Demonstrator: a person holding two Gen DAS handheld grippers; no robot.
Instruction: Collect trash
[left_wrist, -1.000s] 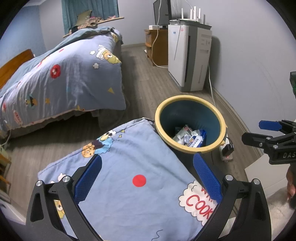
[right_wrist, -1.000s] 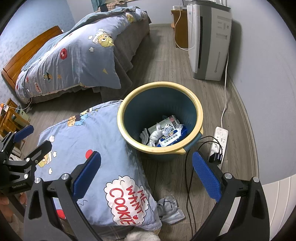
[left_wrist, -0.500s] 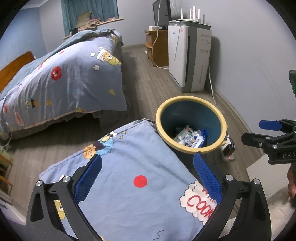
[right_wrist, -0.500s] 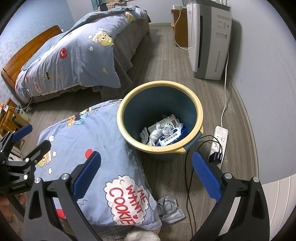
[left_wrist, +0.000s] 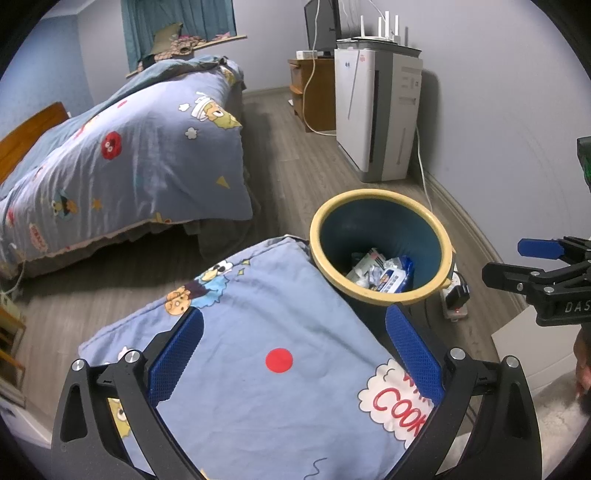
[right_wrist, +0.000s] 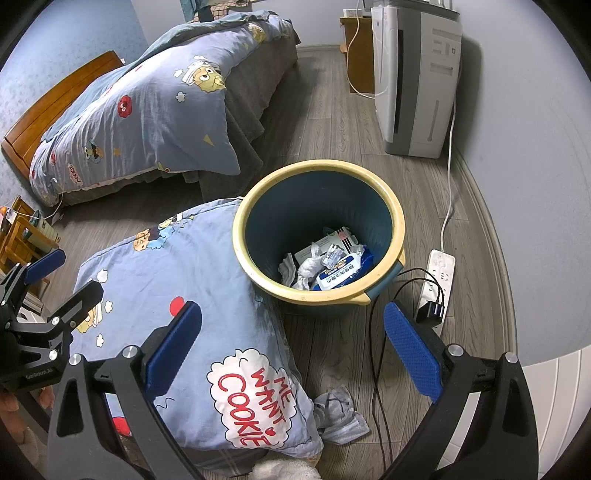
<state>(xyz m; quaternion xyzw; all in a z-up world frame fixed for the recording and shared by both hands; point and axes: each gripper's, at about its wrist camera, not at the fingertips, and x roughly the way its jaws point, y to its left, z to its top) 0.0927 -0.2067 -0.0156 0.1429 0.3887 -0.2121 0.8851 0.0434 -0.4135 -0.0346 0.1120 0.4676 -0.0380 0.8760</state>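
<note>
Both grippers hang empty above the floor, jaws spread wide: the left gripper (left_wrist: 291, 354) over the pillow (left_wrist: 258, 332), the right gripper (right_wrist: 291, 347) over the gap between pillow and bin (right_wrist: 317, 240). The bin, blue with a yellow rim, stands at 12 o'clock in the right wrist view and already holds wrappers and tissue (right_wrist: 325, 262).

What looks like the next piece of trash is a crumpled grey-white wad (right_wrist: 340, 413) on the floor at 6 o'clock in that view, just beside the pillow's corner; whether it is tissue or cloth is hard to tell.

To do this step well, the right gripper likely suits best: drop straight down on the wad, close on its bulk rather than a loose edge, lift clear, then carry it forward over the yellow rim before letting go.

Room is tight. A black cable (right_wrist: 376, 350) runs down the floor just right of the wad, from a charger on the power strip (right_wrist: 439, 273), so the right finger could snag it. The pillow leans against the bin's left side and overhangs the wad's left. The open lane lies straight ahead, between pillow and cable.
</note>
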